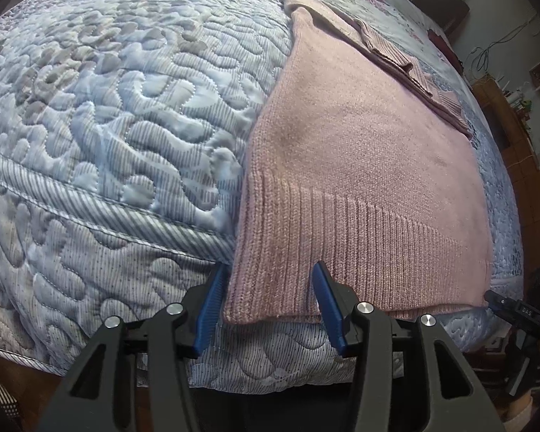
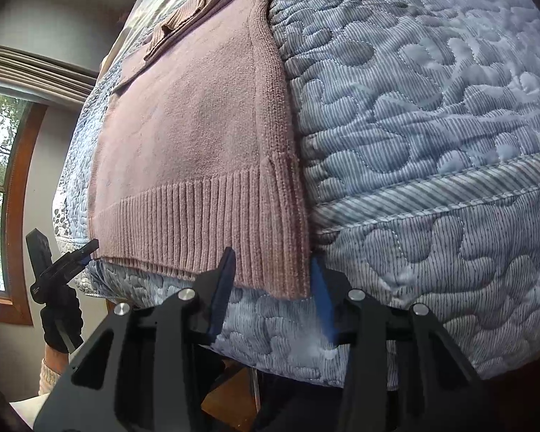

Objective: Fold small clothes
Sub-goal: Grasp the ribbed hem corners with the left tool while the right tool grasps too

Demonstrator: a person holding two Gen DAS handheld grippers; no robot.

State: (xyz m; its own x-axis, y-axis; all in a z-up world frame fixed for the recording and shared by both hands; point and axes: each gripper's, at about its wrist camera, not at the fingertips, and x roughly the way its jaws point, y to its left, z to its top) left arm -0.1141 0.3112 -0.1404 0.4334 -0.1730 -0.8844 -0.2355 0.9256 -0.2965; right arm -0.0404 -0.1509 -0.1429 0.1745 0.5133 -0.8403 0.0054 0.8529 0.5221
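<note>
Bracketing both hem corners of pink sweater with left tongs and right tongs, both released. Lying flat at bed edge. Needing clench, then lift toward 12 o'clock. Leaving open quilt beyond; sleeve folded across far end.

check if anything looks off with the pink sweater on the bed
Mostly tidy. The pink sweater lies flat on the quilt, but its ribbed hem hangs slightly over the bed edge, and the folded-in sleeve near the top is a bit bunched. Both tongs, left and right, are open at the hem corners.
</note>
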